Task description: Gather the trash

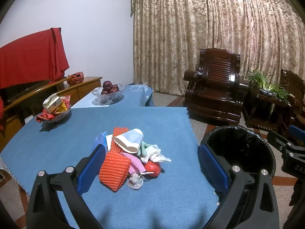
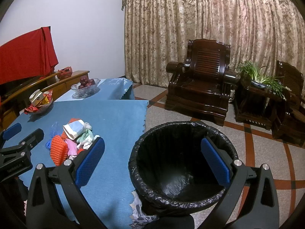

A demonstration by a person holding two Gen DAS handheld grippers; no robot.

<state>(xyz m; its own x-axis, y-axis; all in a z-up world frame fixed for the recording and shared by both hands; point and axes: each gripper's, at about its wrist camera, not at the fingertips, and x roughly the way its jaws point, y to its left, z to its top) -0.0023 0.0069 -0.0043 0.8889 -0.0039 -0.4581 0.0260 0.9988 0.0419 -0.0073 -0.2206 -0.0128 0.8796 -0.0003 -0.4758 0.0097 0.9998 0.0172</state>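
1. A patterned beige curtain (image 1: 219, 38) hangs full-length across the back of the room, with a dark carved wooden armchair (image 2: 200, 84) in front of it, well apart from the work.
2. The bench covered in a blue cloth (image 1: 57, 143) carries everything to be cleared; a second blue-covered surface beyond it holds a clear glass bowl of dark red apples (image 1: 109, 91), and a glass dish of snack packets (image 1: 55, 108) sits at the bench's far left corner, both away from the clutter and likely not part of the job.
3. A round bin lined with a black plastic bag (image 2: 183, 171) stands on the floor just beside the bench's right edge, its mouth wide and apparently empty, placed so rubbish can be dropped straight off the side.
4. The trash pile (image 1: 131, 152) lies heaped mid-bench: an orange foam fruit net (image 1: 114, 169), a crushed white-and-blue paper cup (image 1: 129, 141), crumpled white tissue (image 1: 156, 154), a pink wrapper and a red scrap, all touching.
5. The left hand-held gripper (image 1: 152, 166) hovers tilted down over the heap, jaws spread fully apart and empty, the net just beside its left finger; nothing is collected yet.
6. The right hand-held gripper (image 2: 152, 160) hangs equally wide and empty, straddling the bin's near rim.
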